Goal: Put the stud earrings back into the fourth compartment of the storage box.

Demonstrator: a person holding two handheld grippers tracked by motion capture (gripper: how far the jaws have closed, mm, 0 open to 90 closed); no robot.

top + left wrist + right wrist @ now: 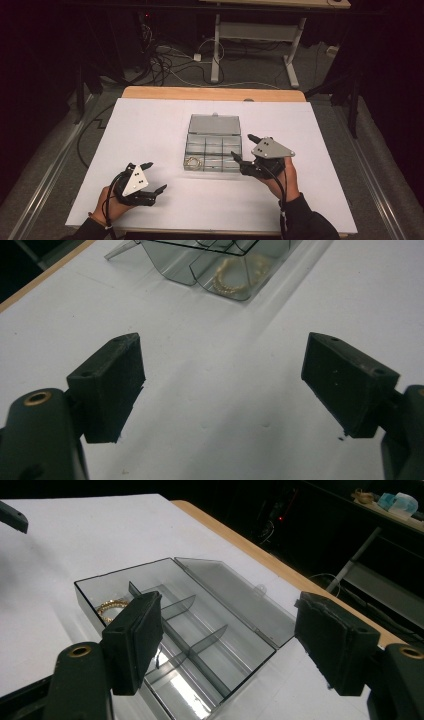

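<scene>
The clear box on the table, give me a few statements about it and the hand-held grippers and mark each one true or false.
1. The box has its lid open. True.
2. A gold bracelet lies in a near-left compartment. True.
3. The right hand-held gripper is shut on the bracelet. False: its jaws stand open at the box's right side, holding nothing.
4. The left hand-held gripper is inside the box. False: it is open over the white sheet, short of the box.
5. Every compartment holds something. False: only the bracelet can be seen; the others look empty.
</scene>
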